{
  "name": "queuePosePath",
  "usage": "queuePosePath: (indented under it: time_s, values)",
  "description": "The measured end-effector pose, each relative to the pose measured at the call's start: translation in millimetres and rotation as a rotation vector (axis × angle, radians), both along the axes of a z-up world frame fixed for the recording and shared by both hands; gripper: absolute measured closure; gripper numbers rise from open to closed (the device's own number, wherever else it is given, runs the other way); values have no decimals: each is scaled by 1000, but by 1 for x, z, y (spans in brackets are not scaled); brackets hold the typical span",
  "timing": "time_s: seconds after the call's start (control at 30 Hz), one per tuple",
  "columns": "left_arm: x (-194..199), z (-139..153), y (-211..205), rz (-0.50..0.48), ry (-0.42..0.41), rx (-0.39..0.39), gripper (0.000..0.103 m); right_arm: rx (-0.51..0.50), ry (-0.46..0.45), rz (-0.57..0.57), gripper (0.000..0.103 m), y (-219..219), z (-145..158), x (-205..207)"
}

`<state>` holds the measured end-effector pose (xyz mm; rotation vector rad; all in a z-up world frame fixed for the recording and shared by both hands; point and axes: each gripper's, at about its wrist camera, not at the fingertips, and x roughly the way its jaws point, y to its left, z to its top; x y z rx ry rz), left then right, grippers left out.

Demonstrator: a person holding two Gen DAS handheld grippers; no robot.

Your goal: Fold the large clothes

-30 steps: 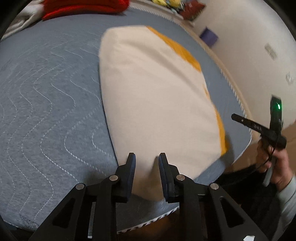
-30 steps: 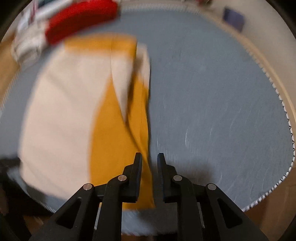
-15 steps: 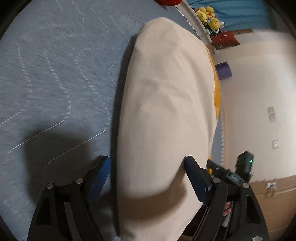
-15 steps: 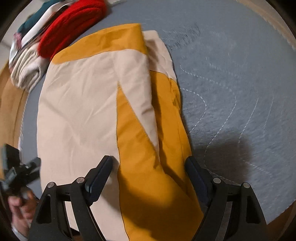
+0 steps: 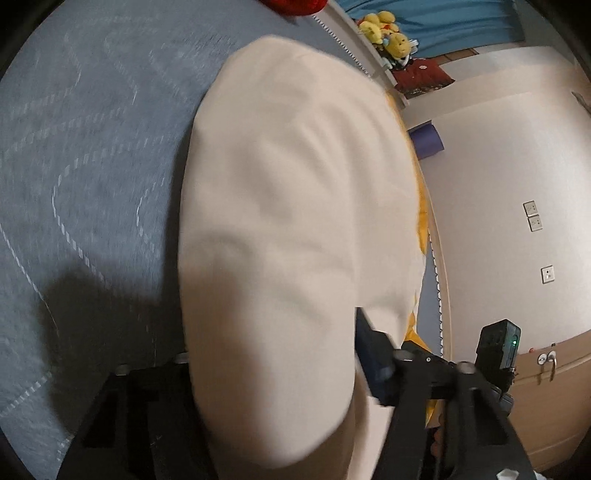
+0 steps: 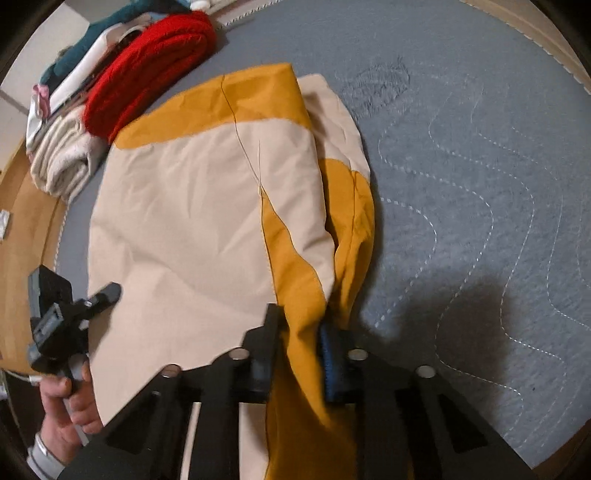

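Note:
A large cream and mustard-yellow garment (image 6: 192, 206) lies spread on a grey quilted bed cover (image 6: 480, 155). My right gripper (image 6: 299, 332) is at the garment's near right edge. Its jaws are closing, and the pads pinch a bunched mustard fold. In the left wrist view the cream side of the garment (image 5: 288, 221) bulges up between the jaws of my left gripper (image 5: 273, 347). Those jaws are closing; the cloth hides one finger and the other stands at its side. The right wrist view shows the left gripper (image 6: 103, 295), held in a hand (image 6: 70, 398), at the garment's near left edge.
Folded red clothes (image 6: 147, 74), a cream bundle (image 6: 62, 158) and teal cloth are stacked at the far left of the bed. Plush toys (image 5: 388, 33) sit on a ledge and a purple object (image 5: 428, 142) lies by the wall. The grey cover runs bare to the right of the garment.
Both grippers came down to the garment's near edge, opened wide around it, then narrowed. The right one now pinches the mustard fold; cream cloth fills the left one's gap.

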<state>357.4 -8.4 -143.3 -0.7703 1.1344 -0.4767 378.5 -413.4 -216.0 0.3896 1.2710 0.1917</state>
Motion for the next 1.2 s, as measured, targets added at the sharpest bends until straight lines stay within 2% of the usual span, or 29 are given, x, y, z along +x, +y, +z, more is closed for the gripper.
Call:
queuePosePath:
  time_s: [0.03,0.1,0.27,0.37,0.47,0.53,0.6,0.63,0.7,0.77,0.83,0.93,1.0,1.03,1.1,1.13,1.2]
  values:
    - [3,8,0,-1,-15,6,63,4,-14,-14,90,1,2,2]
    - [12,25,1,-12,-56,36,67,9,-40,-22,93,1,8,4]
    - [38,63,23,-9,-141,99,68,33,-104,-30,95,23,21,28]
    - [49,72,50,25,-153,119,68,44,-160,-7,96,44,35,50]
    - [59,65,81,86,-115,135,62,58,-221,33,96,71,49,70]
    - [61,47,105,118,-39,174,46,43,-251,67,96,85,56,76]
    - [63,30,120,140,52,180,46,3,-254,105,96,99,56,77]
    - [58,23,134,181,90,169,46,-27,-237,124,96,101,52,78]
    - [48,33,142,217,72,171,48,-54,-190,144,96,107,42,77]
    - [36,51,140,193,42,211,48,-89,-176,148,96,112,39,76]
    - [30,65,119,82,53,265,48,-99,-165,135,96,110,38,76]
    - [9,67,89,-55,55,319,47,-89,-139,99,90,98,41,72]
    - [0,59,75,-131,65,395,45,-73,-127,79,86,92,42,66]
    - [-7,48,68,-158,78,464,40,-49,-120,81,85,88,42,58]
    - [-4,38,66,-143,120,473,40,-56,-88,111,83,87,34,48]
    - [-8,40,71,-103,147,433,43,-69,-71,135,83,89,30,43]
    - [-11,56,66,-89,114,432,46,-116,-34,184,83,92,21,32]
